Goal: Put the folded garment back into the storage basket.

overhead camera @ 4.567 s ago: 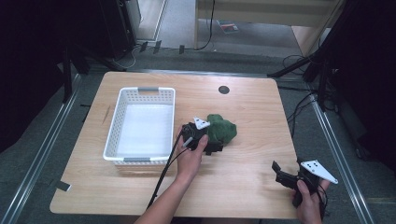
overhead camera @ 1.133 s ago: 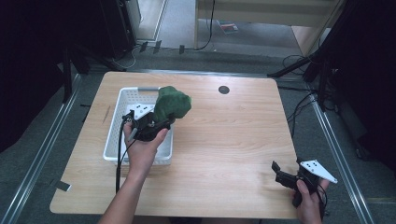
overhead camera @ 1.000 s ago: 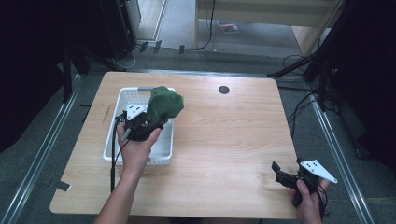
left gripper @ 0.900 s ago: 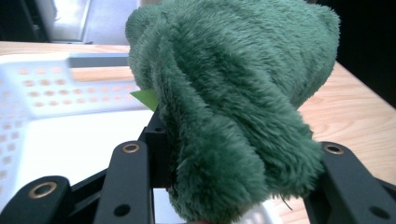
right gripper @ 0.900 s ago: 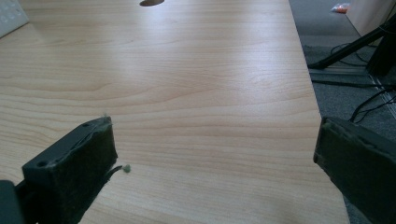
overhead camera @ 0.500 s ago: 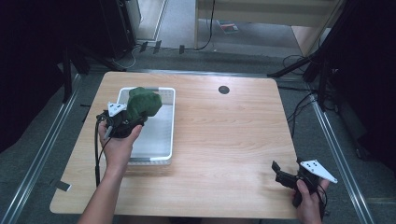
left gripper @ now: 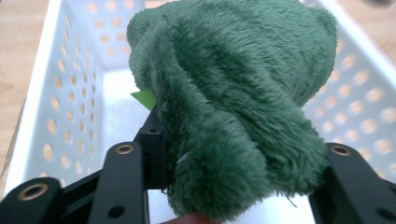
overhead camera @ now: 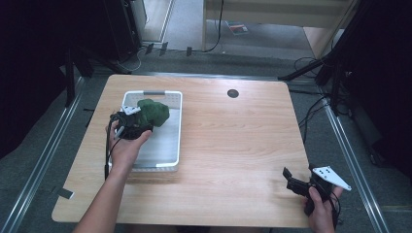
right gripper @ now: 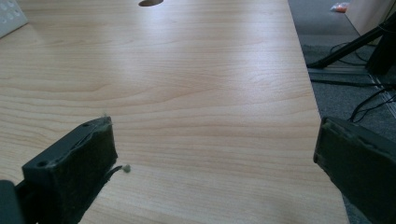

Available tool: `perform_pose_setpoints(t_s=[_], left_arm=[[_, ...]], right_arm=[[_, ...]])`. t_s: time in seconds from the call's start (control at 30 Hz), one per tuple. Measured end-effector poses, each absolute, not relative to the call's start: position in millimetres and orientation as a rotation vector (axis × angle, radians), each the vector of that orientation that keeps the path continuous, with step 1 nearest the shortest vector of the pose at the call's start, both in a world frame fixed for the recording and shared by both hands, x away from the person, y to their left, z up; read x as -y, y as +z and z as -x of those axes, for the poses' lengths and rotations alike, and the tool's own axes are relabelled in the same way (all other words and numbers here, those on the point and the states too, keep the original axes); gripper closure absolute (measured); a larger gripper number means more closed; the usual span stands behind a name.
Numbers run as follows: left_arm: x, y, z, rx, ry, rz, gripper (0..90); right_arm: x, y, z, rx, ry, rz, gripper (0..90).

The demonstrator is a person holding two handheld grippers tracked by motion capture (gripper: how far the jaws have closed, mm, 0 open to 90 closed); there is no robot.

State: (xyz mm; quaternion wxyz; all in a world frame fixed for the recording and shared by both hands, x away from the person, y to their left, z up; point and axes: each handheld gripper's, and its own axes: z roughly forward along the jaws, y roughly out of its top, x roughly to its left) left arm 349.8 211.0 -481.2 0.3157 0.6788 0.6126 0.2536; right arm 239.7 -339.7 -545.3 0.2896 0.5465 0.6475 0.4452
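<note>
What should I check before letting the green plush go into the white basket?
1. Left gripper shut on the green plush: ok.
2. Plush over the white basket, inside its rim: ok.
3. Basket floor under the plush bare: ok, as far as the left gripper view shows.
4. Plush resting on the floor: cannot tell.
5. Right gripper open, apart at the table's near right corner: ok.

Light wood table [overhead camera: 233, 145] with rounded corners and a round dark hole [overhead camera: 233, 93] near the far edge, standing on grey carpet [overhead camera: 43, 160]. Metal rails [overhead camera: 36, 167] run along the floor on both sides of the table; black cables [overhead camera: 311, 109] lie on the floor at right and beyond the far edge. Surroundings left and right are dark; pale wooden furniture [overhead camera: 272, 9] stands at the back.
</note>
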Motion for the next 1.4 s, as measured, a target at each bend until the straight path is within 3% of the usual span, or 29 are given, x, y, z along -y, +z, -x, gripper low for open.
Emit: perform_pose_setpoints(t_s=[0.33, 0.37, 0.4, 0.57, 0.73, 1.4], left_arm=[[-207.0, -491.2, -361.0, -1.676, 0.584, -1.9, 33.5], [-207.0, -490.6, -360.6, -1.673, 0.586, -1.901, 16.7], [-208.2, -487.3, -359.1, -1.695, 0.617, -1.875, 9.8], [-212.2, -480.8, -356.2, -1.731, 0.635, -1.812, 9.0], [-218.0, -466.4, -343.5, -1.603, 0.61, -1.706, 3.3], [-237.2, -436.8, -282.7, -1.402, 0.675, -1.551, 2.4]], right_arm=[[339.5, -545.2, -239.6, -1.727, 1.186, -1.458, 0.0], [339.6, -545.2, -239.5, -1.728, 1.187, -1.457, 0.0], [339.6, -545.3, -239.5, -1.728, 1.187, -1.457, 0.0], [339.5, -545.4, -239.8, -1.728, 1.185, -1.454, 0.0], [339.3, -545.4, -239.8, -1.728, 1.184, -1.453, 0.0], [339.1, -545.4, -239.6, -1.729, 1.179, -1.45, 0.0]])
